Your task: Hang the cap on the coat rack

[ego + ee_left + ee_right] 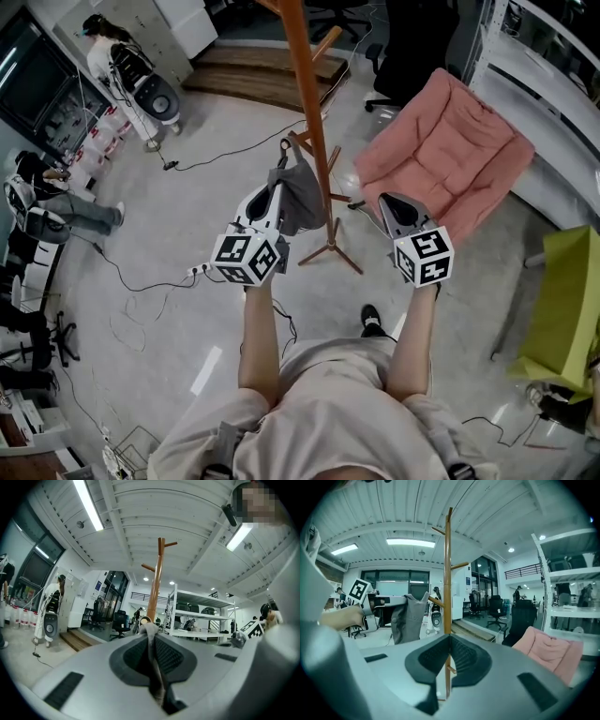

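The grey floor (187, 216) is being crossed by loose cables, and the pink padded lounger (445, 155) is being left well off to the right, so nothing is being crowded around the wooden coat rack (314, 141). The rack is being faced head-on, its pole rising between the two tools in the head view, probably so a peg is being kept in easy reach

The grey cap (298, 197) is being carried up in the air just beside the pole. It's being pinched by a fold of fabric in the left gripper (279, 186), whose jaws are being pressed together on that cloth. The rest of the cap is being left to dangle below the grip, which looks like it's meant to keep the crown free to drop over something

The right gripper (384, 202) is being held to the other side of the pole with its jaws closed together on nothing, so it's likely just being kept clear

The low side peg (435, 602) is being lined up right next to the cap's top edge. Whether they're touching can't be told, and the cap isn't hung yet
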`<action>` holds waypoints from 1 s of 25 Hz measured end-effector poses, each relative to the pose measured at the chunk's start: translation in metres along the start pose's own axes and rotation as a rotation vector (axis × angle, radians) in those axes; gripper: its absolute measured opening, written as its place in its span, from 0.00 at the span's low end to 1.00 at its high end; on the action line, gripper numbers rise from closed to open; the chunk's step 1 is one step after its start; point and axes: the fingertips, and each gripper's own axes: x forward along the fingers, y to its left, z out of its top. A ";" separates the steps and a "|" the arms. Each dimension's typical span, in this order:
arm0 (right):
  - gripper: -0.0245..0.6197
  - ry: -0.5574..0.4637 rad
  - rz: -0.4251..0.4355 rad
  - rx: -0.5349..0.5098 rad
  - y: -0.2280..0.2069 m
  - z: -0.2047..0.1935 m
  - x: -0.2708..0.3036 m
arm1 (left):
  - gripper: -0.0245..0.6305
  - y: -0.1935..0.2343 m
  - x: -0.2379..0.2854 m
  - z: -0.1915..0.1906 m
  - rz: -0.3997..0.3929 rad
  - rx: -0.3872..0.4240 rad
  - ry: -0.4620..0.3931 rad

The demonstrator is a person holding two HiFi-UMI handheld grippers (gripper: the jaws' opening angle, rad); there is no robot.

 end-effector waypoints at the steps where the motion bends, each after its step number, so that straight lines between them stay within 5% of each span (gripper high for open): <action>1: 0.05 0.002 -0.003 -0.001 -0.001 0.000 -0.001 | 0.07 0.000 0.000 -0.001 0.000 -0.002 0.003; 25: 0.05 0.044 0.016 -0.010 -0.018 -0.009 0.009 | 0.07 0.015 0.025 -0.023 0.035 0.001 0.055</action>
